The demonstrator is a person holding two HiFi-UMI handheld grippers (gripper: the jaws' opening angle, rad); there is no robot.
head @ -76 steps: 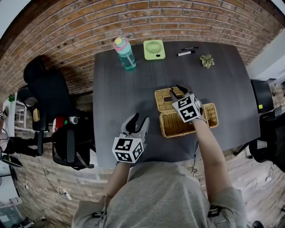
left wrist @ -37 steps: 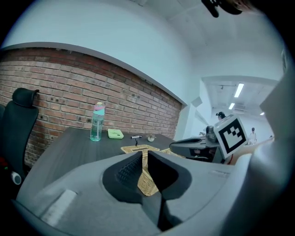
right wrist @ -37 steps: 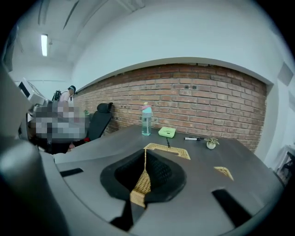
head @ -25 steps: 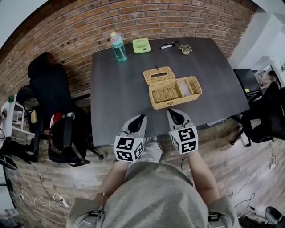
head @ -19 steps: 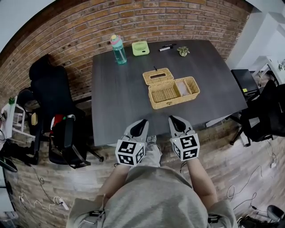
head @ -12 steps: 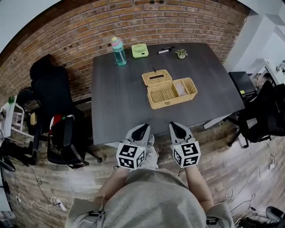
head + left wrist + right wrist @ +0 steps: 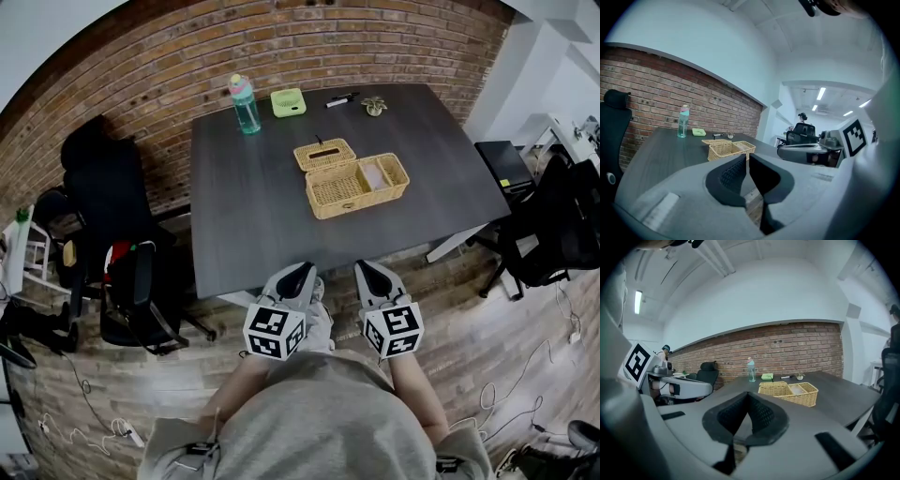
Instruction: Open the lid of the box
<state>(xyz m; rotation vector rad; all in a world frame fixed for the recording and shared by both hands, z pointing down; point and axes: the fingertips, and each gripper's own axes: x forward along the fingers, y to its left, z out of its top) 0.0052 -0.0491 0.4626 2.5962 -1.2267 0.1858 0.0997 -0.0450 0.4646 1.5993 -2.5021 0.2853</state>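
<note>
Contents of the right compartment of the box [image 7: 361, 202] were too small to identify, as was the small object [image 7: 374, 106] at the far edge of the table [image 7: 244, 220]. The chair [image 7: 561, 223] at right was cut off by the frame.

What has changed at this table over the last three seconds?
The right gripper has left the wicker box and drawn back off the table towards the person's body. The left gripper pulled back too, and its jaws came together. Both are now shut and empty. The box stays open, its lid lying flat behind it; the bottle has not moved.
</note>
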